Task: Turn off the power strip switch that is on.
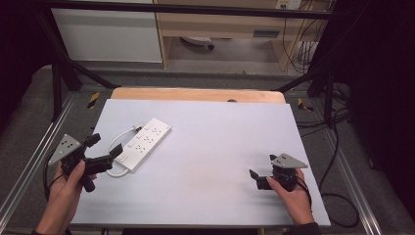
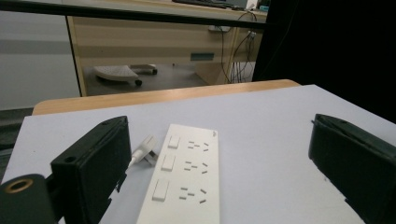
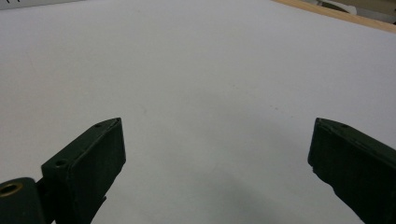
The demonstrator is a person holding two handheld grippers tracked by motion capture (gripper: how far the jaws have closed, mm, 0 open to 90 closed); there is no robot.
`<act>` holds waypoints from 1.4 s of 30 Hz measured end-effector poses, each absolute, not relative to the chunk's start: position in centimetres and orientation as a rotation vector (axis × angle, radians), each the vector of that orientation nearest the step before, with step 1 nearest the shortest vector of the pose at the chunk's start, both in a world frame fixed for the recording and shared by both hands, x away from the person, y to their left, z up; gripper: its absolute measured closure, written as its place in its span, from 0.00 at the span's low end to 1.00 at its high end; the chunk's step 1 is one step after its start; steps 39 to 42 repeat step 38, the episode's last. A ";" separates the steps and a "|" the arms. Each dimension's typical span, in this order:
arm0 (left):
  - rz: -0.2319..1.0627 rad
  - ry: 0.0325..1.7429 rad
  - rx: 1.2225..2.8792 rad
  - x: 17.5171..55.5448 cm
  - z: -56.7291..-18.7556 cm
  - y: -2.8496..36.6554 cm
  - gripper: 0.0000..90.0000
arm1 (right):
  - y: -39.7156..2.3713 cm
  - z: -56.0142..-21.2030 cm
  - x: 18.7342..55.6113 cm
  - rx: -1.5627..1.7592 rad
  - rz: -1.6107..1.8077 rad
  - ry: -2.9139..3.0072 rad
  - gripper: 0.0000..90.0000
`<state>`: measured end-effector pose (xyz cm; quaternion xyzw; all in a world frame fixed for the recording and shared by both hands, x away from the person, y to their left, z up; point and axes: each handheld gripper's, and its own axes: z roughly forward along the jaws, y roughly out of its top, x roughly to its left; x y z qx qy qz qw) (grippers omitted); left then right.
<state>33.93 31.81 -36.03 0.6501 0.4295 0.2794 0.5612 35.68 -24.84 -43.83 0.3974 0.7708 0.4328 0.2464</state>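
Note:
A white power strip [image 1: 145, 142] lies slantwise on the left half of the pale table mat [image 1: 215, 161], its white cable [image 1: 115, 172] looping at its near end and a white plug [image 1: 135, 129] beside it. In the left gripper view the power strip [image 2: 187, 182] lies between and just beyond the wide-apart jaws, with the plug [image 2: 144, 150] to its left. My left gripper [image 1: 116, 151] is open at the strip's near end, held by a hand. My right gripper [image 1: 255, 176] is open over bare mat at the right, nothing between its jaws; the right gripper view shows the same bare mat [image 3: 210, 93].
A wooden table edge [image 1: 195, 94] runs behind the mat. Beyond it stand a wooden desk frame [image 1: 225, 29] and hanging cables [image 1: 303, 49]. Metal rails [image 1: 34, 161] flank the table on both sides. A black cable [image 1: 337, 196] trails off the right side.

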 end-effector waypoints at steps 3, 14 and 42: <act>0.652 1.023 1.534 33.5 -36.6 32.2 0.06 | -24.8 -43.8 35.7 1.085 1.178 2.103 0.05; 0.605 1.055 1.567 32.2 -39.0 32.4 0.06 | -24.9 -43.8 35.7 1.087 1.176 2.096 0.05; 0.524 1.073 1.760 30.7 -42.4 30.2 0.08 | -26.4 -45.7 37.9 1.298 0.951 2.085 0.05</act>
